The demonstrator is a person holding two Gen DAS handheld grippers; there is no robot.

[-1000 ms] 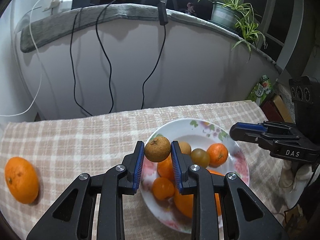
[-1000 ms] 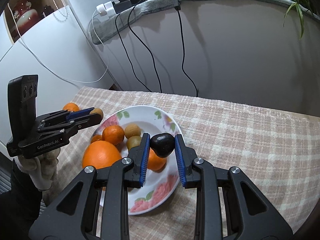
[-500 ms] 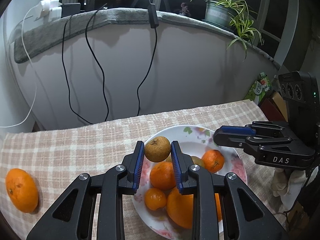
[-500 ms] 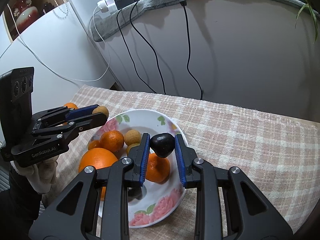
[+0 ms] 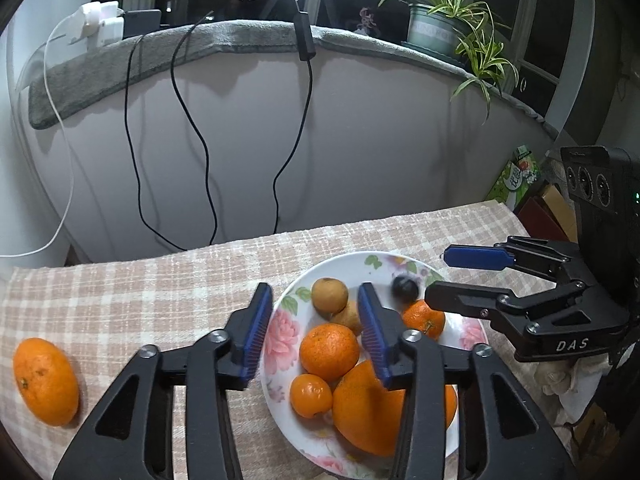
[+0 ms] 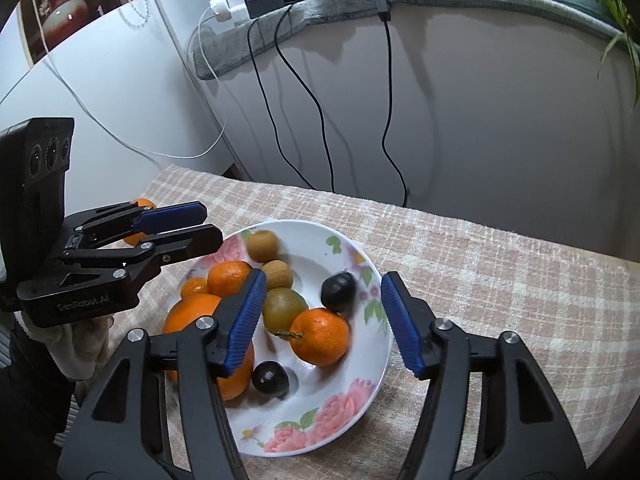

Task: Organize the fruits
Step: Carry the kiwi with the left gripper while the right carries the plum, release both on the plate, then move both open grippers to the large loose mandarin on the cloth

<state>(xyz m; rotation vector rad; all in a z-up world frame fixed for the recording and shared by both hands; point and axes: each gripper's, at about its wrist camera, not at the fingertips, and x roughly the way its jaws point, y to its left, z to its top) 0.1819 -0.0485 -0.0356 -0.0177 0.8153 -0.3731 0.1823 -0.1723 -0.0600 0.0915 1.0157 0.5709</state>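
A floral white plate on the checked tablecloth holds several oranges, brown fruits and dark fruits. My left gripper is open and empty above the plate's left half; the brown fruit lies on the plate beyond it. My right gripper is open and empty above the plate; the dark fruit lies on the plate between its fingers. A second dark fruit sits near the plate's front. A loose orange lies on the cloth left of the plate.
A curved white wall with a grey mat on top rises just behind the table. Black and white cables hang down it. A potted plant stands on the ledge. Boxes stand past the table's right end.
Both grippers have opened. The left one let go of the brown fruit and the right one let go of the dark fruit; both fruits now lie on the plate.
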